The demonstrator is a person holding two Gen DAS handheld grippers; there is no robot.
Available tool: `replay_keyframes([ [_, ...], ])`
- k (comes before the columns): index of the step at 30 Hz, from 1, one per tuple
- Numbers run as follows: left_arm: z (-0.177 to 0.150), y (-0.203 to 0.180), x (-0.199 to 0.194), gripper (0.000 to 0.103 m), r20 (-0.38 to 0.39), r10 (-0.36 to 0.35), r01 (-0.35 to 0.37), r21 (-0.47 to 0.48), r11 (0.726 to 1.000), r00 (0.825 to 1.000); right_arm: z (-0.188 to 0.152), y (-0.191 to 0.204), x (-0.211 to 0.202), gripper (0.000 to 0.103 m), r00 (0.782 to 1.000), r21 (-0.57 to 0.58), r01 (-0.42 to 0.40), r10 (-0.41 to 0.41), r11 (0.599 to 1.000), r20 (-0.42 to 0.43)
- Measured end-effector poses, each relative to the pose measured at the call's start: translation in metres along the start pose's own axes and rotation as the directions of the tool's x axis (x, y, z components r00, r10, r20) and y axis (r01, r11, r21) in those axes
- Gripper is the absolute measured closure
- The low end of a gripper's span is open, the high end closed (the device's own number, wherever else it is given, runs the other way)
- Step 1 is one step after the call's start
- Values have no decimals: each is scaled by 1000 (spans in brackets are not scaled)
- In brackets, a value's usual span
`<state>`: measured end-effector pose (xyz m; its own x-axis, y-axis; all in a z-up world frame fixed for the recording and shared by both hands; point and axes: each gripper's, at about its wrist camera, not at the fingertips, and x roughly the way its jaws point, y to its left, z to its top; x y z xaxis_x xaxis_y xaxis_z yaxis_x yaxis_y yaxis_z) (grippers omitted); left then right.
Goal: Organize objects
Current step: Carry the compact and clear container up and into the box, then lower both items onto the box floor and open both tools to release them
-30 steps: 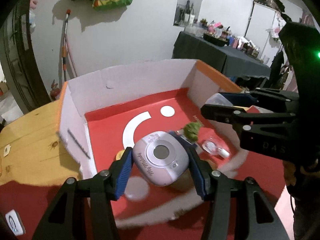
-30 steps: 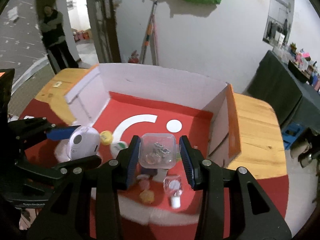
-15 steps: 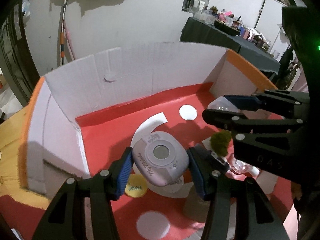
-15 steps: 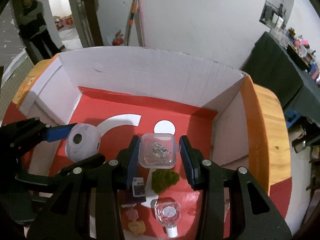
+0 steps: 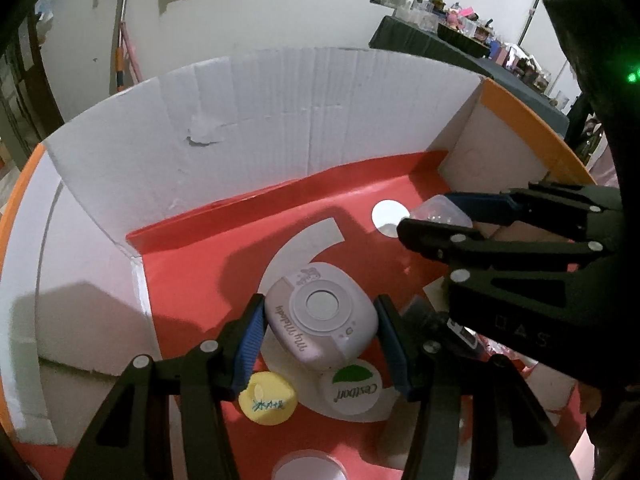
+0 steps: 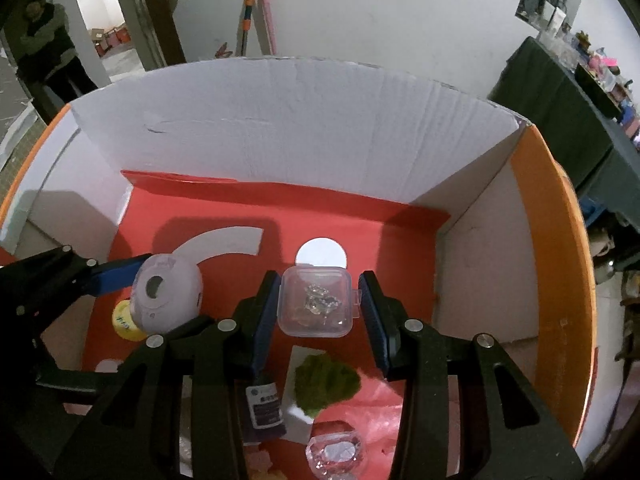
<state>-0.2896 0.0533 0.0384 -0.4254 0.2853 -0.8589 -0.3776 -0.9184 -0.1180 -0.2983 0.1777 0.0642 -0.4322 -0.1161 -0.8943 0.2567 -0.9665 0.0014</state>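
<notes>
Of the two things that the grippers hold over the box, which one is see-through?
The small square case in the right gripper: its contents show through. The lilac camera in the left gripper is opaque.

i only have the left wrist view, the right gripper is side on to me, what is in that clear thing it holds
Observer: The right gripper is clamped on a clear lidded box with small glittery pieces inside.
Operator: anything on the box floor under it
Observer: Yes, a clump of green moss lies just nearer than the clear box.
Operator: what else is down there, the right gripper blocks me
Observer: A small dark bottle with a white label lies left of the moss, and a clear faceted container sits nearer still.
Operator: does my left gripper show from there
Observer: Yes, the left gripper shows at the left, clamped on the lilac My Melody case.
</notes>
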Motion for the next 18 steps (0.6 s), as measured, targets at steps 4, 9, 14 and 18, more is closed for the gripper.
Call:
replay_keyframes([
  [4,3,3,5,46,-13,0,0,-14,1000,1000,1,-4,8,64,999,17,-10,11,1000,-31],
  [9,4,4,12,46,-41,3,-4,-23,1000,999,-1,-8,13,64,998,25,-34,35,999,-55],
  [14,5,0,15,46,-47,30,-30,1,1000,998,-2,-11,17,64,997,20,-20,22,1000,-71],
  [18,4,0,14,46,-40,53,-53,0,999,998,-4,-8,16,64,998,7,-7,8,1000,-69],
])
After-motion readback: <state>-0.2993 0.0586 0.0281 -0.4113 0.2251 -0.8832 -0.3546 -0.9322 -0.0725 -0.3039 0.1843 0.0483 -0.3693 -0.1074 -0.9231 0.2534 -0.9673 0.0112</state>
